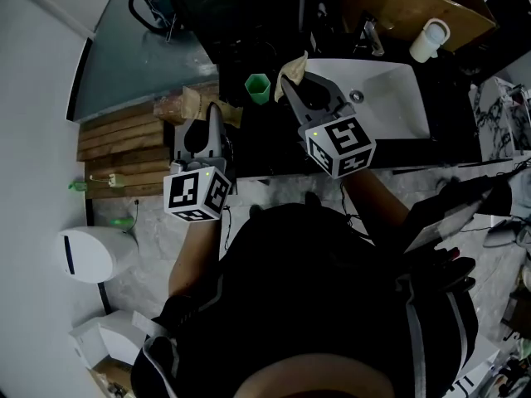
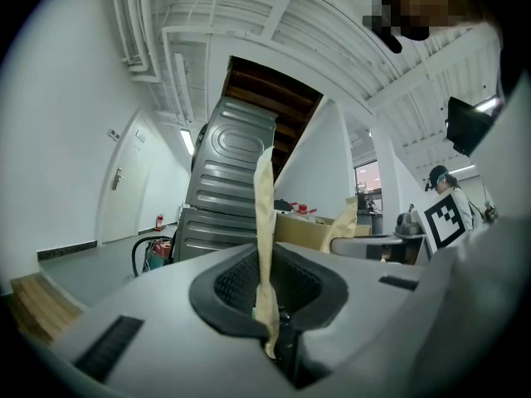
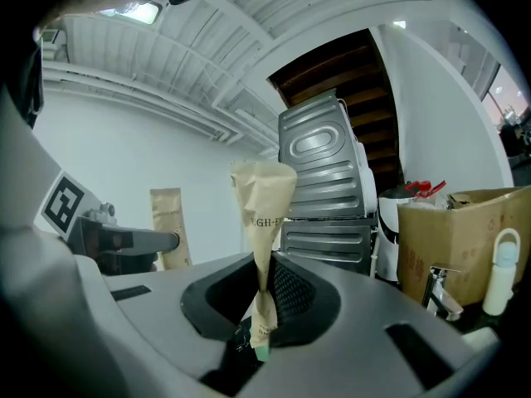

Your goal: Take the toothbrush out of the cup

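Tan paper in both claws. Left claw [image 2: 276, 338] pressed shut on a thin paper strip [image 2: 264, 222], at the middle of the left gripper view, standing straight up from the pinch. Right claw [image 3: 259, 338] pinching a paper wrap [image 3: 264, 197] low down, with a small green tip [image 3: 260, 352] peeking out under the pinch. Maybe the toothbrush inside that wrap; hard to tell for sure.

Green cup [image 1: 258, 88] at the upper middle of the head view, standing on the dark table [image 1: 265, 152], just past the two claws and between them. Nothing seen sticking out of it from here.

Both claws held level and apart from each other, each with its own bit of paper. Likely held this way to pull the paper off. Gripped tight and low to stop any slipping of such thin stuff. Seems past the taking-out step, with only the unwrapping to do.
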A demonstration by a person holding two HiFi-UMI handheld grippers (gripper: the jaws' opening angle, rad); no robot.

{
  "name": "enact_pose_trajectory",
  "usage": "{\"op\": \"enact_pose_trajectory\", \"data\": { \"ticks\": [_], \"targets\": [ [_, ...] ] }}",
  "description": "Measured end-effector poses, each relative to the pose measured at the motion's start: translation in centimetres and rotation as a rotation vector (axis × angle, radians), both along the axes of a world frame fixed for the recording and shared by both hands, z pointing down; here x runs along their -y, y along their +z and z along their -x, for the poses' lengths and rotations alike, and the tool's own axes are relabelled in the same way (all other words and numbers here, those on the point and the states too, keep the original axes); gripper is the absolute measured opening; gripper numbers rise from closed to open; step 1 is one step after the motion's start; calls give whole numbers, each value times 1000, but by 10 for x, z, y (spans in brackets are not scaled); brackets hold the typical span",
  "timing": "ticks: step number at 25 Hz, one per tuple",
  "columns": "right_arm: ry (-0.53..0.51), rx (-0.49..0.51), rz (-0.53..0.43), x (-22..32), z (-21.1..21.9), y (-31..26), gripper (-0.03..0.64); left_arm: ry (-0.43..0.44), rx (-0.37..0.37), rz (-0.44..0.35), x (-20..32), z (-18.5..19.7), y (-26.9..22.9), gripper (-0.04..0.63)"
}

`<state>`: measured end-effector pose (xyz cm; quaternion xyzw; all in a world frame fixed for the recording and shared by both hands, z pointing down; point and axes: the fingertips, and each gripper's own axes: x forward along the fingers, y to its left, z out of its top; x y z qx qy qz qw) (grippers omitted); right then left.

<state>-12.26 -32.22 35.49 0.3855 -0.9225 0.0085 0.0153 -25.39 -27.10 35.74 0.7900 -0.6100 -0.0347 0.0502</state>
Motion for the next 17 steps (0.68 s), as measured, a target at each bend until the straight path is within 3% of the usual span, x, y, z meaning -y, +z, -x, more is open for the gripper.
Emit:
{"op": "enact_pose_trajectory", "data": {
  "ticks": [17],
  "targets": [
    [9, 3, 0, -6, 1, 0, 43, -10, 19, -36, -11, 2, -11, 32]
  ]
}}
